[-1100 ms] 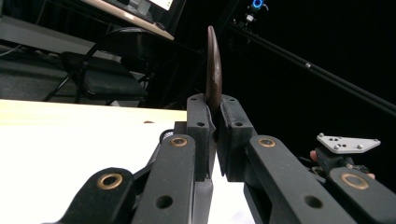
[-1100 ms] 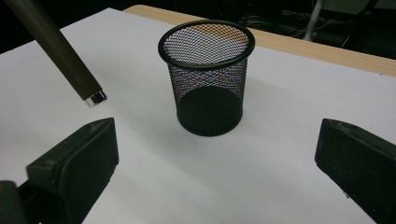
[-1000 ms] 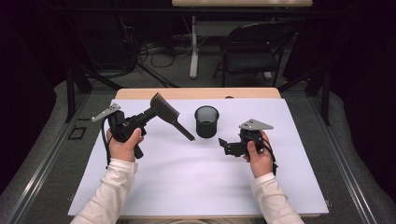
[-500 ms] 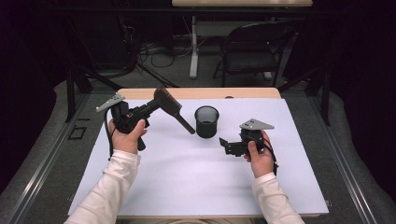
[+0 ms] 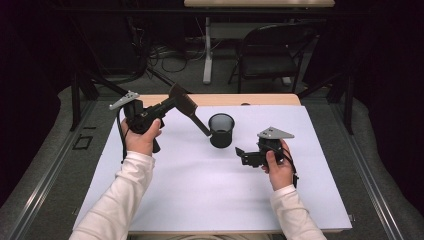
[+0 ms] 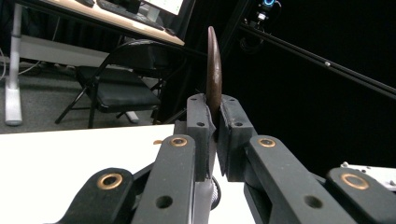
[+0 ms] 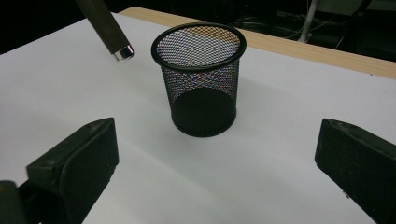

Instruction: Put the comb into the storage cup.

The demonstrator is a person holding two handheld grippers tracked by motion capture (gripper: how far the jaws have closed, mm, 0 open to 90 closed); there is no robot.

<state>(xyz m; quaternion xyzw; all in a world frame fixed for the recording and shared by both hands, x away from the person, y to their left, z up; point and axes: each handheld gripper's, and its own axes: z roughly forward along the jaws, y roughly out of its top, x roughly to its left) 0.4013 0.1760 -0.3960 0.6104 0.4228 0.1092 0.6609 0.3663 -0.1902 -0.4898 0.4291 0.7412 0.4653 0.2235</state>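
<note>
White paper covers the table, dark room and a folding chair behind it. Main thing is the brush: the left gripper is clamped on its flat brown head, handle slanting down so its metal-capped tip hangs just beside the rim of the black mesh cup. Compared with a second ago, the left hand has lifted and drawn back toward the table's far left, and the handle tip has swung in closer to the cup. My guess is it's lining up to drop the brush in handle-first. The right gripper sits wide open near the cup, holding nothing and basically unmoved.
</note>
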